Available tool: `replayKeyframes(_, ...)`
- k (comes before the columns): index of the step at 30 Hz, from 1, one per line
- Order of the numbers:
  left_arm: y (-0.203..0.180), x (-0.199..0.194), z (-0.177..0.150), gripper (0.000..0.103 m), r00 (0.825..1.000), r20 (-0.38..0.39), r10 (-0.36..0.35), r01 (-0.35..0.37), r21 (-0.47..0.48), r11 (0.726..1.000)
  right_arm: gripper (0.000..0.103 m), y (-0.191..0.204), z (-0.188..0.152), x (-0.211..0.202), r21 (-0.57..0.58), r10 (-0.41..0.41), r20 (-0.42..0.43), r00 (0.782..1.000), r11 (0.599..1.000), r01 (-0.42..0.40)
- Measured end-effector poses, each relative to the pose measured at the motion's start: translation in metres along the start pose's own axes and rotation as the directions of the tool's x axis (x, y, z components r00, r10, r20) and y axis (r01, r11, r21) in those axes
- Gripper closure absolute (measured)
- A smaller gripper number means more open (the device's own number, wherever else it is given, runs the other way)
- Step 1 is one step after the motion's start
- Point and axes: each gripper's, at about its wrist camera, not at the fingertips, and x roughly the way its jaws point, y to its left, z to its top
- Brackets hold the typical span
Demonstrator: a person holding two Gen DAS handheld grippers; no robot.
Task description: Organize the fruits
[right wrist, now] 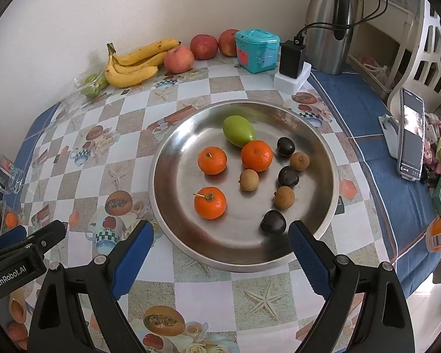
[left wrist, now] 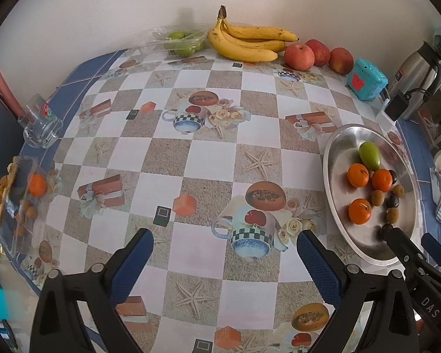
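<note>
In the left wrist view, a round metal plate (left wrist: 338,147) is seen at the right of the checked surface (left wrist: 191,158). On it lie three tangerines (left wrist: 358,175), a green oval fruit (left wrist: 369,156), and several small brown and dark fruits (left wrist: 377,197). A clear plastic box (left wrist: 20,206) at the left edge holds one tangerine and some small brown fruits. A clear bag of green fruits (left wrist: 181,41) lies at the wall, beside a bunch of bananas (left wrist: 247,44) and three apples (left wrist: 299,56). An empty glass mug (left wrist: 42,123) stands at the left. The jaws of the left gripper (left wrist: 225,253) are spread wide over bare cloth; nothing is held or touched.

In the right wrist view, the plate (right wrist: 173,182) is seen close ahead, with three tangerines (right wrist: 212,160), the green fruit (right wrist: 238,131), three brown fruits (right wrist: 249,179) and three dark ones (right wrist: 273,221). The jaws of the right gripper (right wrist: 220,250) are wide open above the plate's near rim, the nearest dark fruit lying just ahead of the right finger (right wrist: 308,253); nothing is gripped. Whether that finger touches the rim cannot be told.
</note>
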Motion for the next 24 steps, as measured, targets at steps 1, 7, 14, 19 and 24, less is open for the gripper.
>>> replayKeyframes(1,-0.0001,-0.0003,0.0000,0.003,1.000,0.001,0.001,-0.001,0.000,1.000,0.010,-0.0001,0.0000,0.0001,0.000,0.000,0.000,1.000,1.000,0.000)
replayKeyframes(7,-0.0005,-0.0005,0.0000,0.003,1.000,0.003,0.002,-0.002,0.001,1.000,0.010,-0.0006,0.0002,0.0003,0.000,-0.001,-0.002,1.000,1.000,0.001)
replayKeyframes(14,0.0000,-0.0006,0.0001,0.003,1.000,0.004,0.004,-0.004,0.002,1.000,0.010,-0.0012,-0.0003,0.0009,-0.001,-0.003,-0.003,1.000,1.000,0.003)
replayKeyframes(19,0.0000,-0.0006,0.0008,0.003,1.000,0.004,0.006,-0.006,0.000,1.000,0.010,-0.0003,-0.0008,0.0020,-0.002,-0.005,-0.007,1.000,1.000,0.005)
replayKeyframes(24,0.0002,-0.0006,0.0011,0.003,1.000,0.003,0.005,-0.005,-0.003,1.000,0.010,0.0014,-0.0009,0.0027,-0.006,-0.006,-0.009,1.000,1.000,0.006)
